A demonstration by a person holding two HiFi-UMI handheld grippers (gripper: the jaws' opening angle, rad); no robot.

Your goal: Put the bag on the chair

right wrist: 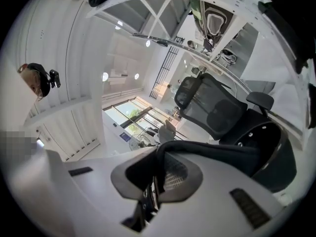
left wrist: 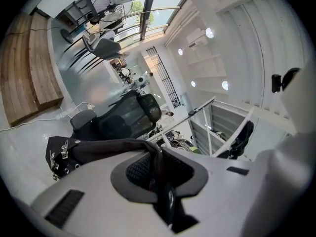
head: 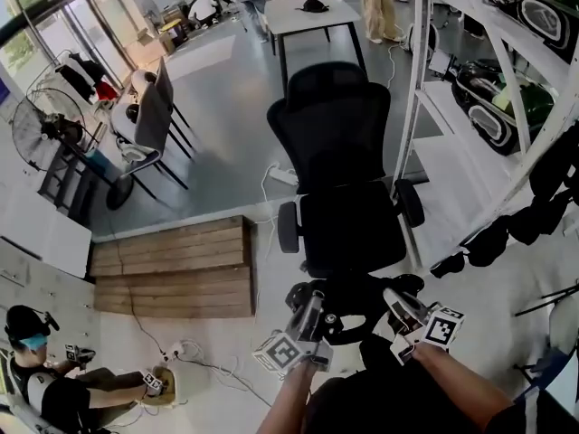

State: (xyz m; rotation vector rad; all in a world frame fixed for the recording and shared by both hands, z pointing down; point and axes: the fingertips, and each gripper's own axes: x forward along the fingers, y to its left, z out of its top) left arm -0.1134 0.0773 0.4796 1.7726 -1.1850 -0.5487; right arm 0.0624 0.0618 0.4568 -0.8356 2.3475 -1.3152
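A black office chair [head: 348, 174] stands in the middle of the head view, its seat [head: 351, 231] facing me. Just in front of the seat's near edge hangs the black bag [head: 355, 304], held up between both grippers. My left gripper [head: 308, 304] is shut on a bag strap [left wrist: 159, 168] at the bag's left side, and the bag's body with metal rings [left wrist: 63, 154] shows past its jaws. My right gripper [head: 396, 304] is shut on the strap [right wrist: 207, 149] at the bag's right side. The chair [left wrist: 123, 116] [right wrist: 212, 105] shows beyond the bag in both gripper views.
A low wooden platform [head: 172, 268] lies left of the chair. A white metal rack [head: 418, 98] with black bags stands to the right. A person [head: 45, 382] sits on the floor at lower left, near cables and a power strip [head: 176, 351]. A fan [head: 36, 127] and table [head: 312, 14] stand farther off.
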